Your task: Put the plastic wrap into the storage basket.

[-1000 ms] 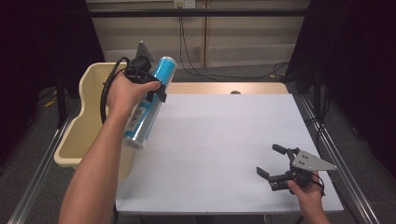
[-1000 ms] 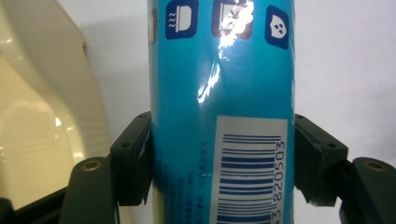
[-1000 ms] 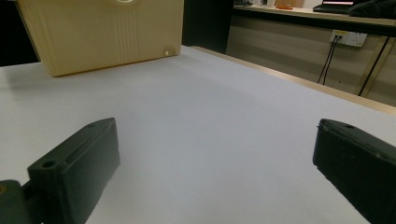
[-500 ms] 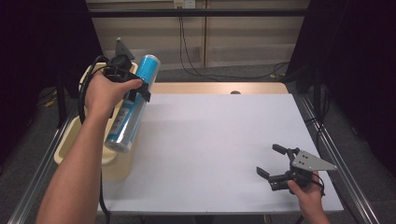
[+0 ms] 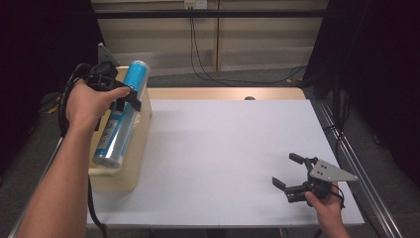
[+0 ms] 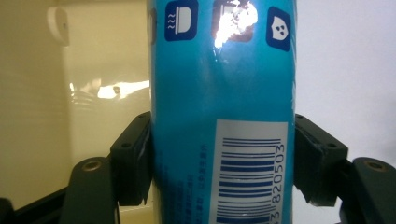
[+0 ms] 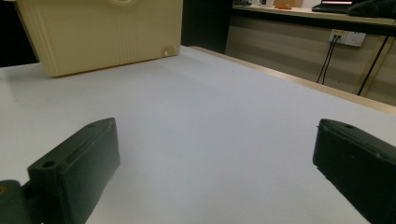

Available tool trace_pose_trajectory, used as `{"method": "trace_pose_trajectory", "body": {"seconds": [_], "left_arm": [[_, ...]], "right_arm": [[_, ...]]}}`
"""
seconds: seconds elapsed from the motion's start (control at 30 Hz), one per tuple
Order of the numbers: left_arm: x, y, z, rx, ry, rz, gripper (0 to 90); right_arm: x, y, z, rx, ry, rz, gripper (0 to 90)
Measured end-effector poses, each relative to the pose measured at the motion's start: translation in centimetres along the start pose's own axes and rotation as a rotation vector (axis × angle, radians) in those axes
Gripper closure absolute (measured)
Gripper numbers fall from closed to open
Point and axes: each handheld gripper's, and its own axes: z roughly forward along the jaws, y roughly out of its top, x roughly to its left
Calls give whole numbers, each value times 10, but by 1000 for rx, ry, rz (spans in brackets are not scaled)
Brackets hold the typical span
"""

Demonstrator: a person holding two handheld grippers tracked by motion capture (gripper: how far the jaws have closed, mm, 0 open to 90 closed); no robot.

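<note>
Left gripper view: blue can, barcode digits "820503", 3 icons.

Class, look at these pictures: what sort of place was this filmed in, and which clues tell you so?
Probably a lab or workshop set up for recording. A bare white table stands between dark curtains, cables hang from wall sockets, and a person works with a hand-held gripper.

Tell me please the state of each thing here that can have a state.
Shiny blue cylindrical can: lifted, tilted, held over the bin.
Cream plastic bin: open on top, standing at the table's left edge.
Left claw: shut on the can.
Right claw: open, holding nothing, low over the white table.
</note>
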Motion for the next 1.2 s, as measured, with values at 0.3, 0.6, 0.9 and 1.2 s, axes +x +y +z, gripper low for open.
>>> {"method": "trace_pose_trajectory", "body": {"seconds": [0.3, 0.6, 0.9, 1.2], "left_arm": [[29, -14, 5, 18, 9, -53, 322], [48, -24, 8, 34, 3, -87, 322], [55, -28, 20, 40, 8, -100, 322], [55, -27, 26, 43, 25, -101, 321]], "right_arm": [[0, 0, 0, 2, -2, -1, 3], [0, 0, 0, 4, -2, -4, 3], [1, 0, 1, 9, -2, -6, 3], [0, 0, 1, 7, -2, -5, 3]]}}
